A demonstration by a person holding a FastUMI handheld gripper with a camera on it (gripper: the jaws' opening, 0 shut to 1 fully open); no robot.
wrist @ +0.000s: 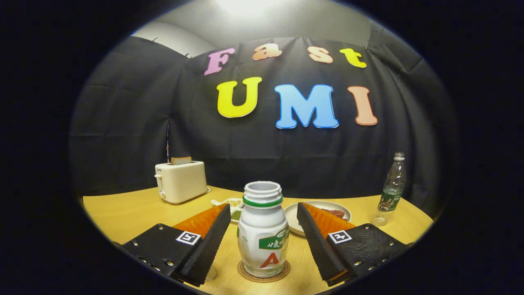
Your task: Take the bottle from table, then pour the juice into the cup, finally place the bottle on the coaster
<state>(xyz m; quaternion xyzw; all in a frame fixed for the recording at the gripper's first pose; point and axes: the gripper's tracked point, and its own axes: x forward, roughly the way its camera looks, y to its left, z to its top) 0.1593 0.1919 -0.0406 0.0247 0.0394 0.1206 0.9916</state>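
One uncapped bottle [263, 229] stands on the coaster [263, 273], frame bottom centre; your gripper [262, 229] is open, fingers either side, apart from it. Contents unseen.

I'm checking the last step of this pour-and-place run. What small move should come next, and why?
Probably draw the hand-held gripper straight back. The bottle stands upright on the coaster, and the fingers are spread clear of its sides, so it looks released; backing out straight avoids clipping it.
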